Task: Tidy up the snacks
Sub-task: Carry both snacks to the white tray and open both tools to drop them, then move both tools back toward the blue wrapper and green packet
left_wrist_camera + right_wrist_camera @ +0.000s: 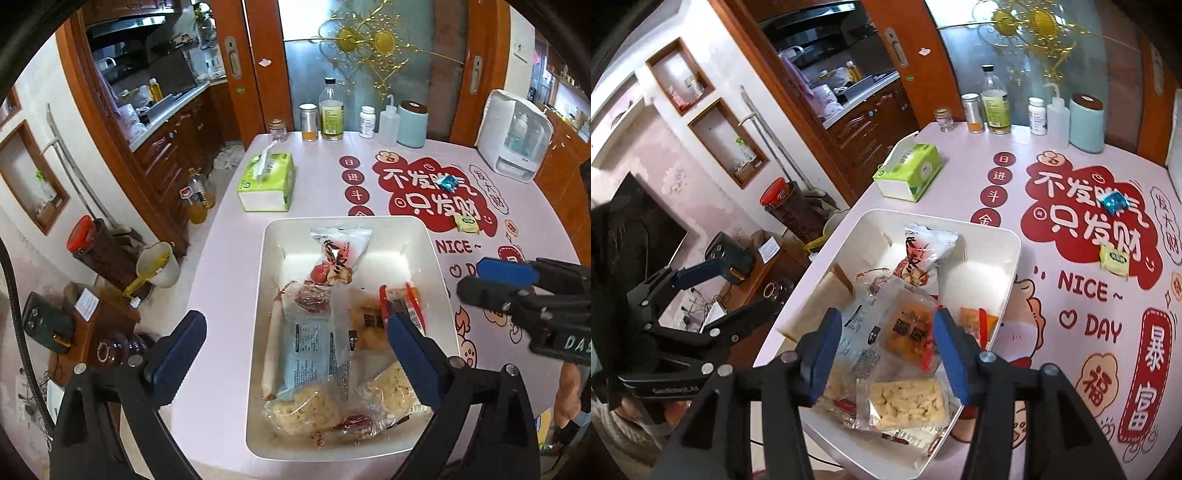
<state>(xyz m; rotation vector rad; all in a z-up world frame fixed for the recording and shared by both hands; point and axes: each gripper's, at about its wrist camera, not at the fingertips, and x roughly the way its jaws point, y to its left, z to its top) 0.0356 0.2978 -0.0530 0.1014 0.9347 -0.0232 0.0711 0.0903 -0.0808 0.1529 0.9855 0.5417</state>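
A white bin (430, 236) (1012, 243) on the pink table holds several wrapped snacks: a red-and-white packet (338, 254) (925, 251), puffed rice bars (306, 410) (905, 406), and an orange-printed packet (908, 328). A blue candy (447, 183) (1113, 204) and a yellow sachet (467, 222) (1114, 259) lie on the table's red print beyond the bin. My left gripper (295, 354) is open and empty above the bin's near end. My right gripper (888, 350) is open and empty over the bin's snacks; it also shows at the right of the left wrist view (491, 280).
A green tissue box (267, 181) (910, 170) lies left of the bin. Bottles and jars (332, 110) (995, 103) line the table's far edge. A white appliance (513, 136) stands far right. The table's left edge drops to a cluttered floor.
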